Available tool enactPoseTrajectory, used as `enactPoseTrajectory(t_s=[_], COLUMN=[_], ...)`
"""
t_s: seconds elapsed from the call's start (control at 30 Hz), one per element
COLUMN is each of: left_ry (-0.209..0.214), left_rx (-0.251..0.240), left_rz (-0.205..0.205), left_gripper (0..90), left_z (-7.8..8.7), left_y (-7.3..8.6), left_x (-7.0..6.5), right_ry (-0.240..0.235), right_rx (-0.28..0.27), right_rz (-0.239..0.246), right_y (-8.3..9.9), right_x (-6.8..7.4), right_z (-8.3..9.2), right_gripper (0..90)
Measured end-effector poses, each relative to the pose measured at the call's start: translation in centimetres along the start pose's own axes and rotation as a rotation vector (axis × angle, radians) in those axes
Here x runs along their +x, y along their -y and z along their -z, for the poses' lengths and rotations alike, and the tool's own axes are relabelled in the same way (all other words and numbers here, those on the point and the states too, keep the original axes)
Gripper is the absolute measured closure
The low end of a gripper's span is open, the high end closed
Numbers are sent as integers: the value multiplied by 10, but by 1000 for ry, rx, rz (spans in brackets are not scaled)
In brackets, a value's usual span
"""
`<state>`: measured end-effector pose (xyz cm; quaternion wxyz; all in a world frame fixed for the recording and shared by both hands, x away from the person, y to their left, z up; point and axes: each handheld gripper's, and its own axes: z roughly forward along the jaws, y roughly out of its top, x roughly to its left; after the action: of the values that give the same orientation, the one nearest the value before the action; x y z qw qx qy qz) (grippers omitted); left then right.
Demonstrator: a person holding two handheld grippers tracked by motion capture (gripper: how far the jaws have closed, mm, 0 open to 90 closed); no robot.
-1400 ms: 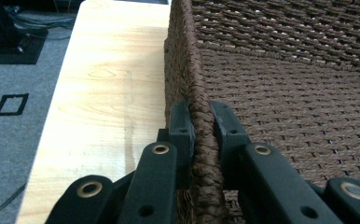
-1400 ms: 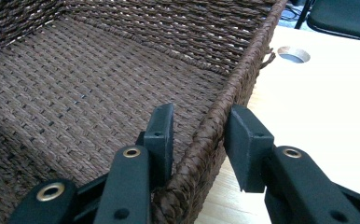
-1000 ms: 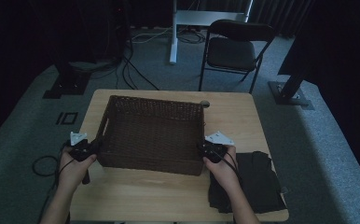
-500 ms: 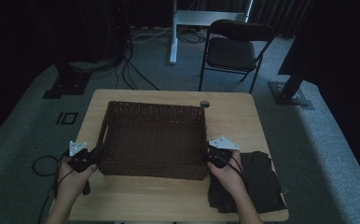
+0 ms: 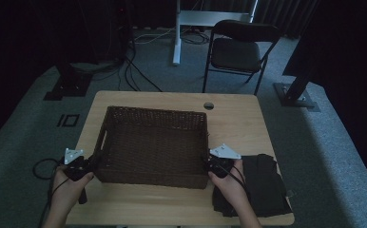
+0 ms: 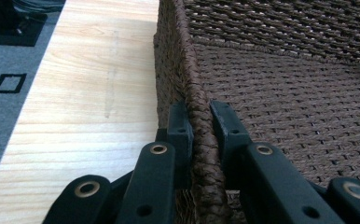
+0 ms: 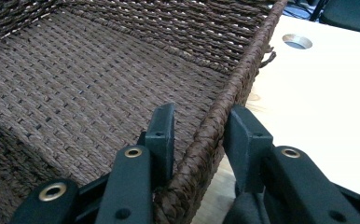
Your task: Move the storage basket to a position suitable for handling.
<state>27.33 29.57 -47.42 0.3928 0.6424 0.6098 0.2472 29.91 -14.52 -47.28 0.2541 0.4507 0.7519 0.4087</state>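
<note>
A dark brown woven basket [image 5: 153,145] sits empty in the middle of the light wooden table [image 5: 238,121]. My left gripper [image 5: 84,164] is at the basket's left side near the front corner. In the left gripper view, that left gripper [image 6: 200,109] is shut on the braided left rim [image 6: 187,60], one jaw outside and one inside. My right gripper [image 5: 215,164] is at the basket's right side. In the right gripper view the right gripper [image 7: 201,116] straddles the right rim [image 7: 248,60] and is shut on it.
A dark folded cloth [image 5: 262,185] lies on the table's front right corner, just beside my right hand. A round cable hole [image 5: 208,105] is in the tabletop behind the basket. A black chair [image 5: 238,52] and cables [image 5: 134,71] are on the floor beyond the table.
The basket has slid toward the table's front edge, with both grippers on its side rims moving back with it.
</note>
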Motion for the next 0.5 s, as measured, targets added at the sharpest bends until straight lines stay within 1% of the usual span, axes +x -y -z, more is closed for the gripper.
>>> enactPoseTrajectory(t_s=[0.3,0.4,0.43,0.5], left_ry=[-7,-7,-6,-5], left_rx=[2,-4,-9,-10], left_rz=[-7,-3,7,7], left_gripper=[799,799,799,799], left_z=[3,5,5,6], left_y=[-1,0,1,1], left_x=[12,17,18,20], right_ry=[-8,-12,-13,-16], right_rx=[1,2,1,0], right_rz=[-9,-9,-10,-12], right_y=[-3,-5,-6,-6], right_x=[10,14,15,17], right_z=[-4,-8,-8,-9], right_gripper=[638,639,639,639])
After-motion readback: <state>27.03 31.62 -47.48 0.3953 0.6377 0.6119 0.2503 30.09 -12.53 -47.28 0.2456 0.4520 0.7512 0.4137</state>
